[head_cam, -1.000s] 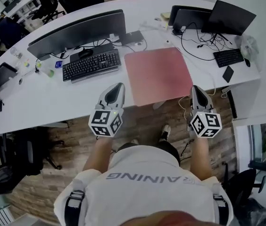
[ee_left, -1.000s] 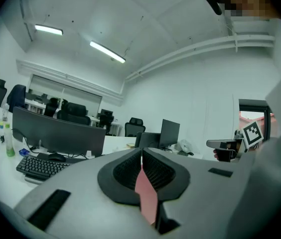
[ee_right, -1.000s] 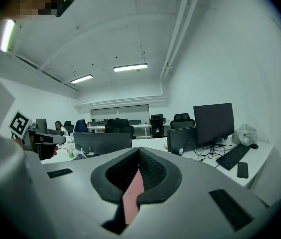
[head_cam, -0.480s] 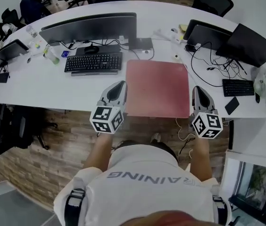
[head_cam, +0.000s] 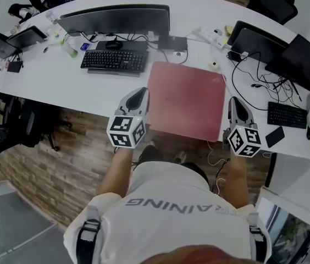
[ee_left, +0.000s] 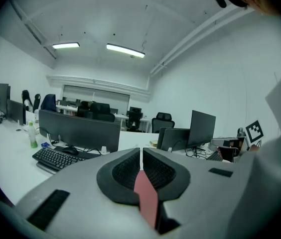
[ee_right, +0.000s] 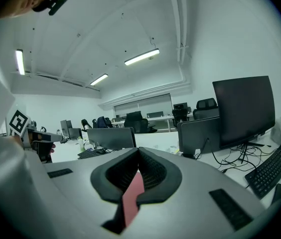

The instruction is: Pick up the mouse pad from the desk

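Observation:
The red mouse pad (head_cam: 185,100) is held flat between my two grippers, and its near edge hangs past the front edge of the white desk (head_cam: 61,89). My left gripper (head_cam: 142,94) is shut on the pad's left edge. My right gripper (head_cam: 233,102) is shut on its right edge. In the left gripper view a red strip of the mouse pad (ee_left: 146,198) shows clamped in the closed left gripper (ee_left: 140,159). The right gripper view shows the same: a strip of mouse pad (ee_right: 132,198) pinched in the right gripper (ee_right: 138,159).
Beyond the pad on the desk are a black keyboard (head_cam: 114,60), a mouse (head_cam: 112,44) and a wide monitor (head_cam: 116,20). Laptops (head_cam: 256,40), tangled cables, a second keyboard (head_cam: 287,115) and a phone (head_cam: 275,137) lie to the right. Wooden floor (head_cam: 78,147) lies below.
Both grippers, still clamped on the mouse pad, have carried it sideways along the desk and nearer to me. Its near edge now overhangs the desk's front.

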The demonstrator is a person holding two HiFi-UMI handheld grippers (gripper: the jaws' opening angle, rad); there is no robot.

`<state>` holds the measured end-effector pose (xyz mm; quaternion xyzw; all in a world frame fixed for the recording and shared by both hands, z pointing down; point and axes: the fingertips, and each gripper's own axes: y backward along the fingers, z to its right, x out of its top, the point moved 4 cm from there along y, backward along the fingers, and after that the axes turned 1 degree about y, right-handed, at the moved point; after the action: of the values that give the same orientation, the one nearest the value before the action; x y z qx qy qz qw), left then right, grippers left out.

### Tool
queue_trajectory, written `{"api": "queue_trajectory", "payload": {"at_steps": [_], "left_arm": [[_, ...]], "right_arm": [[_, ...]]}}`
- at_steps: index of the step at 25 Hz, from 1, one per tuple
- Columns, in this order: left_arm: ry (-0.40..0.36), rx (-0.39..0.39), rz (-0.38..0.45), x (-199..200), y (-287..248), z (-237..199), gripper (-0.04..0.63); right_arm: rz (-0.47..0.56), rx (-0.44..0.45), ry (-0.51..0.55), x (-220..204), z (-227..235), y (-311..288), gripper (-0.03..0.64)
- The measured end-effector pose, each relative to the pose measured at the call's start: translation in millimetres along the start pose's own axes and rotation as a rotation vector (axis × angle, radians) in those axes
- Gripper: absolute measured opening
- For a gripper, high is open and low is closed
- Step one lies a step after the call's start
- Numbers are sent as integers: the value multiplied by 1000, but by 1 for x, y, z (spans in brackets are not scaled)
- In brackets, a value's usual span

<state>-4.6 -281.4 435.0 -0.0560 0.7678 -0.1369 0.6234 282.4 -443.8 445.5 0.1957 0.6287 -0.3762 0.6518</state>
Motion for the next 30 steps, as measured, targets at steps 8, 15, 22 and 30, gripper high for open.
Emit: {"api": "queue_trajectory", "payload": {"at_steps": [8, 15, 22, 30], "left_arm": [[17, 13, -40, -20, -36, -31, 51], [52, -1, -205, -62, -79, -61, 195], [94, 33, -419, -123, -110, -83, 293], [57, 51, -637, -190, -140, -88, 334]], "right_arm": [[-97, -25, 17, -23, 13, -34, 23], [-244, -108, 38, -59, 30, -69, 25], [-398, -218, 48, -113, 53, -94, 138], [-644, -206, 26, -198, 70, -111, 314]]}}
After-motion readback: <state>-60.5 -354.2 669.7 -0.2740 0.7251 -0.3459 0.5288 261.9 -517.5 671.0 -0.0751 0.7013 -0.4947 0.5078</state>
